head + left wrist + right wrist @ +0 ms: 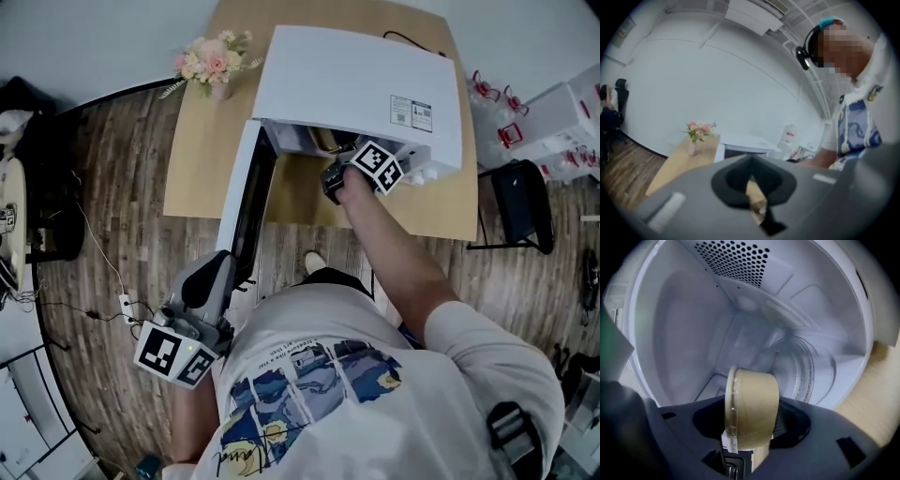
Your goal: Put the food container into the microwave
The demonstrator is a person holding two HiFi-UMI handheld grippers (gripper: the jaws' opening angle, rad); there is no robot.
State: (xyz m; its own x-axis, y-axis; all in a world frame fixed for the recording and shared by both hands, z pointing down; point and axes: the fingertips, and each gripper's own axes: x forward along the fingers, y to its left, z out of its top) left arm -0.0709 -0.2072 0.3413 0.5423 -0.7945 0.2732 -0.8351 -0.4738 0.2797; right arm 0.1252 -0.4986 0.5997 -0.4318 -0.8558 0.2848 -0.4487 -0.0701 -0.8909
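Head view: the white microwave (366, 84) stands on the wooden table (202, 159) with its door (246, 202) swung open toward the near left. The right gripper (349, 167) reaches into the opening, its tips lost inside the cavity, so the food container cannot be seen from here. The left gripper (217, 267) hangs low, just beside the door's near edge. A vase of flowers (214, 64) sits at the table's far left corner, well apart from the work. One risk shows here: a stray nudge from the left gripper could swing the door in against the reaching arm.

Left gripper view: the left gripper (752, 180) has its jaws drawn together with only a thin slit between them and nothing held. It points back across the table at the microwave (745, 143).

Right gripper view: the right gripper (745, 451) is clamped on the food container (752, 406), a tan tub with a clear lid. The tub is in the mouth of the white cavity (684, 333), apart from the glass turntable (806, 366). The camera looks rolled, since turntable and table edge both lie at the picture's right. The tub's base therefore probably faces the turntable and its lid the cavity roof.

The main hazard, as I judge it, is letting go while the tub is off the glass. It would drop, could tip onto its side, and might pop the lid. Pushing further in at a tilt could catch the base on the turntable rim or scrape a jaw on the cavity wall. The grip looks to be low on the tub, so a knock could twist it between the jaws.
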